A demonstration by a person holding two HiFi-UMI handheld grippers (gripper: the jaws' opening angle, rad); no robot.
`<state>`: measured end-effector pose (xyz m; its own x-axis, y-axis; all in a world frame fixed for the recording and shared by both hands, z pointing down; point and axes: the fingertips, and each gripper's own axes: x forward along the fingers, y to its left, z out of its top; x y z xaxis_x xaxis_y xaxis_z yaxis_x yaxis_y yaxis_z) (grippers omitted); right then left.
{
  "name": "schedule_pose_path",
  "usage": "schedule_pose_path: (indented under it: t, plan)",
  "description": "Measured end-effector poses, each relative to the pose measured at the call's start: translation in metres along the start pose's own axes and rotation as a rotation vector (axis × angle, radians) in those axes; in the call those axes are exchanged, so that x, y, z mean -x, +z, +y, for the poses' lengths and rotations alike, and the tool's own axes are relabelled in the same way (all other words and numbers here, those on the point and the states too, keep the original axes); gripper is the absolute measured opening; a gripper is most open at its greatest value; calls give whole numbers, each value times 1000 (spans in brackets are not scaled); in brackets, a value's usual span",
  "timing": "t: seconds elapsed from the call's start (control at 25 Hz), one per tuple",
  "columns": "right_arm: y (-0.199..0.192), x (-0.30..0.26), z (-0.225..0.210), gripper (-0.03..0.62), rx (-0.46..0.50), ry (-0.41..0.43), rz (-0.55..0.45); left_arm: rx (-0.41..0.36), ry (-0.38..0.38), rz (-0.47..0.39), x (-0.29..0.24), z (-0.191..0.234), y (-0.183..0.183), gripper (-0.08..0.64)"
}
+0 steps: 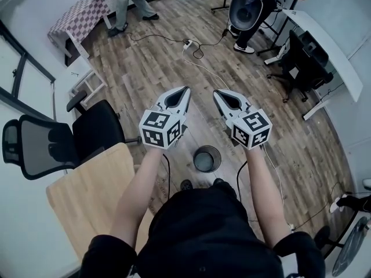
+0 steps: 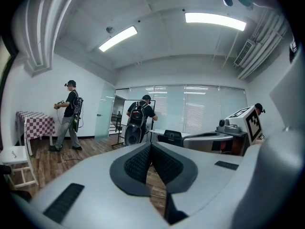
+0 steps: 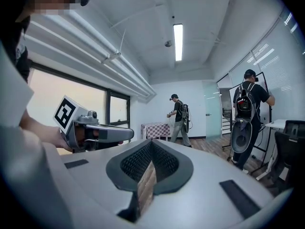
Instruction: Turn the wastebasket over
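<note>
Wood-plank floor [image 1: 151,68] fills the head view, and down on it, just ahead of the person's shoes [image 1: 185,184], sits the wastebasket [image 1: 207,147]: upright, mouth up, round and dark, nothing touching it. Higher in the picture both arms reach out, left tongs [image 1: 184,90] and right tongs [image 1: 216,93] side by side, tips pointing away from the body. Each is pinched to a closed point with nothing in it, and both are well clear of the basket. Off to the left there's a black office chair [image 1: 52,143] beside a pale wooden surface [image 1: 93,196], and far back a checkered table [image 1: 78,19]. Over to the left gripper view: the ribbed pads meet at the tip, left tongs [image 2: 151,144] pressed together and empty, with only floorboards showing through the slit beneath. The other tool's marker cube [image 2: 251,121] hangs at the right edge, and two people [image 2: 140,120] with backpacks stand across the room. Now the right gripper view, same story: right tongs [image 3: 151,142] shut tight on nothing, pads touching at the front, floor visible through the narrow gap lower down, and the left tool held level alongside at the left edge.
</note>
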<state>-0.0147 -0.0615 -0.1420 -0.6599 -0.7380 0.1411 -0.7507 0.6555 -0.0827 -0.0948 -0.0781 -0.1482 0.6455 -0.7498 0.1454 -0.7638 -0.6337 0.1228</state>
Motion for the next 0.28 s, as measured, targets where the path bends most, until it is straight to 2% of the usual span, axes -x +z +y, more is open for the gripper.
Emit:
schedule_pose_path:
  t: [0.28]
  plan:
    - [0,2,-3,32,2,-3,4,2,-1,1,-2,-3,0,18]
